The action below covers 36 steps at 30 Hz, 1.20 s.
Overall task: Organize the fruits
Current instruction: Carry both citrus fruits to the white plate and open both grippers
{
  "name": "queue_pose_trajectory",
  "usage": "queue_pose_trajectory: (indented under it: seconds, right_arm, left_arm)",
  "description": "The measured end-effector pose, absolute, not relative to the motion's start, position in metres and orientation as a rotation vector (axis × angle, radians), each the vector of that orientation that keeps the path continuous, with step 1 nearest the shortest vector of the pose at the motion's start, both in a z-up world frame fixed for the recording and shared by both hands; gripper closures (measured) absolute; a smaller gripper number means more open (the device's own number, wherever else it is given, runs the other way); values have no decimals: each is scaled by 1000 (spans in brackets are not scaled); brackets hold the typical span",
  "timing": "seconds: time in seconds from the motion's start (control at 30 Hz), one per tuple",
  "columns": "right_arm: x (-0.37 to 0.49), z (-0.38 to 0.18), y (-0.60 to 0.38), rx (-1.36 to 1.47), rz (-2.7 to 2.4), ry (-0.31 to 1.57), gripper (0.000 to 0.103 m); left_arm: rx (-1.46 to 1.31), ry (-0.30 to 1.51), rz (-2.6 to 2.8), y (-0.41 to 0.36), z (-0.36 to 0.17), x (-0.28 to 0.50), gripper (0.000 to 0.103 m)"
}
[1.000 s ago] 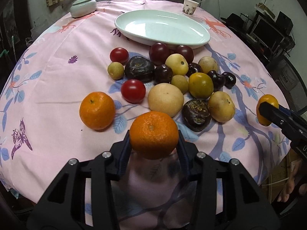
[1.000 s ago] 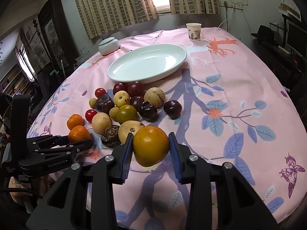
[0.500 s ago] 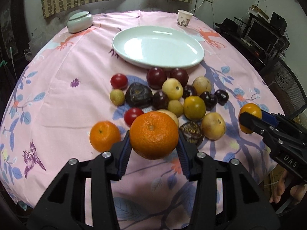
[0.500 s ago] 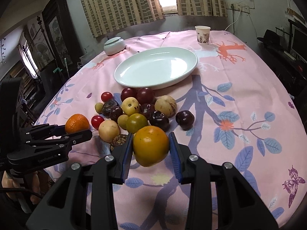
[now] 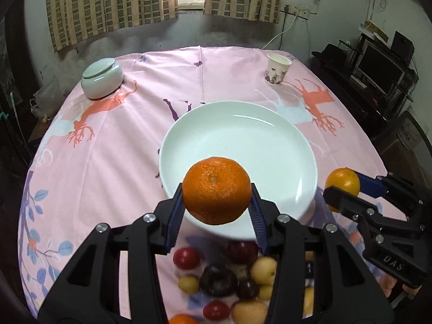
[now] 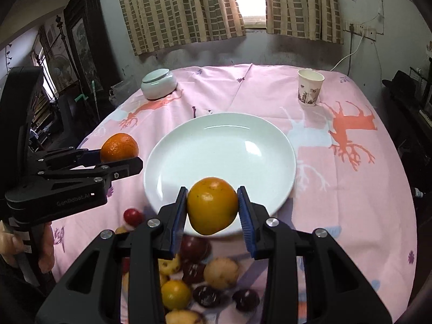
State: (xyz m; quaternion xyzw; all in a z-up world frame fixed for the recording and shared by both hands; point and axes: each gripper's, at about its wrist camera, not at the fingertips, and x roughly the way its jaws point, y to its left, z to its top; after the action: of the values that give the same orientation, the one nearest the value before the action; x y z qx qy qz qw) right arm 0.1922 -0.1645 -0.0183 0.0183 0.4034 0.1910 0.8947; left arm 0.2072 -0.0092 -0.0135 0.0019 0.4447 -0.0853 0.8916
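My left gripper (image 5: 216, 197) is shut on a bright orange mandarin (image 5: 216, 190) and holds it in the air at the near rim of the empty white plate (image 5: 243, 140). My right gripper (image 6: 212, 209) is shut on a yellow-orange fruit (image 6: 212, 209), also raised at the plate's near rim (image 6: 216, 148). Each gripper shows in the other's view: the right one with its fruit (image 5: 343, 185), the left one with its mandarin (image 6: 118, 147). A pile of red, dark purple and yellow fruits (image 5: 229, 280) lies on the cloth below both grippers (image 6: 205, 278).
A pink patterned tablecloth (image 5: 108, 148) covers the round table. A pale lidded bowl (image 5: 102, 77) stands at the far left and a paper cup (image 5: 278, 69) at the far right. Furniture and a monitor (image 5: 378, 64) stand beyond the right edge.
Both grippers rose and moved forward over the fruit pile to the plate's near rim, each still holding its fruit. The pile now lies under the grippers.
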Motion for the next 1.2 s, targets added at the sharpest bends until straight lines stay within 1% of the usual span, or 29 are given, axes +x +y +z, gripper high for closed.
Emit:
queue_pose_trajectory:
  seconds: [0.17,0.3,0.5,0.63,0.67,0.7,0.73,0.77,0.8,0.83,0.87,0.93,1.0,1.07,1.13,1.17,1.2]
  right_arm:
    - [276,-56,-155,34,378,946,66]
    - [323,-78,-152,52,355,1001,66]
    - [355,-94,-147,40,335,1037,66]
    - [363,-99,-142,21,351,1048,65]
    - [364,-100,-141,10,345,1053,62]
    - [364,-101,-141,-6,328,1042,54]
    - [364,-99,-141,-27,296,1025,49]
    - [364,-97,-143,-38,274,1008,43]
    - [361,-94,-146,-35,277,991,43]
    - [359,-90,-148,-26,290,989,43]
    - [356,-85,-149,-20,298,990,43]
    - [344,-71,-150,-21,302,974,43]
    - [322,-52,-151,-25,324,952,43]
    - [292,-33,-153,-26,345,931,42]
    - [256,-18,-157,-13,372,908,42]
    - [236,-12,-159,-9,388,894,34]
    - [211,-8,-162,-11,401,874,13]
  left_arm:
    - [-50,999,-162,-10,-46,283,57]
    - [-65,1046,-160,-15,-69,323,57]
    - [-80,1096,-159,-14,-93,353,57]
    - [-89,1095,-152,-14,-96,360,57]
    - [-94,1090,-144,-12,-95,361,57]
    - [-103,1089,-136,-10,-94,362,55]
    - [-116,1087,-129,-7,-93,362,53]
    - [-133,1083,-128,-3,-90,362,44]
    - [-149,1074,-128,0,-86,361,40]
    - [-158,1062,-126,2,-81,359,33]
    - [-160,1049,-125,4,-74,355,31]
    - [-165,1029,-141,7,-59,343,31]
    - [-170,996,-163,10,-40,323,28]
    - [-170,951,-180,16,-20,293,15]
    - [-160,900,-199,22,-5,256,8]
    - [-145,876,-201,26,0,236,7]
    - [-128,855,-196,30,2,215,7]
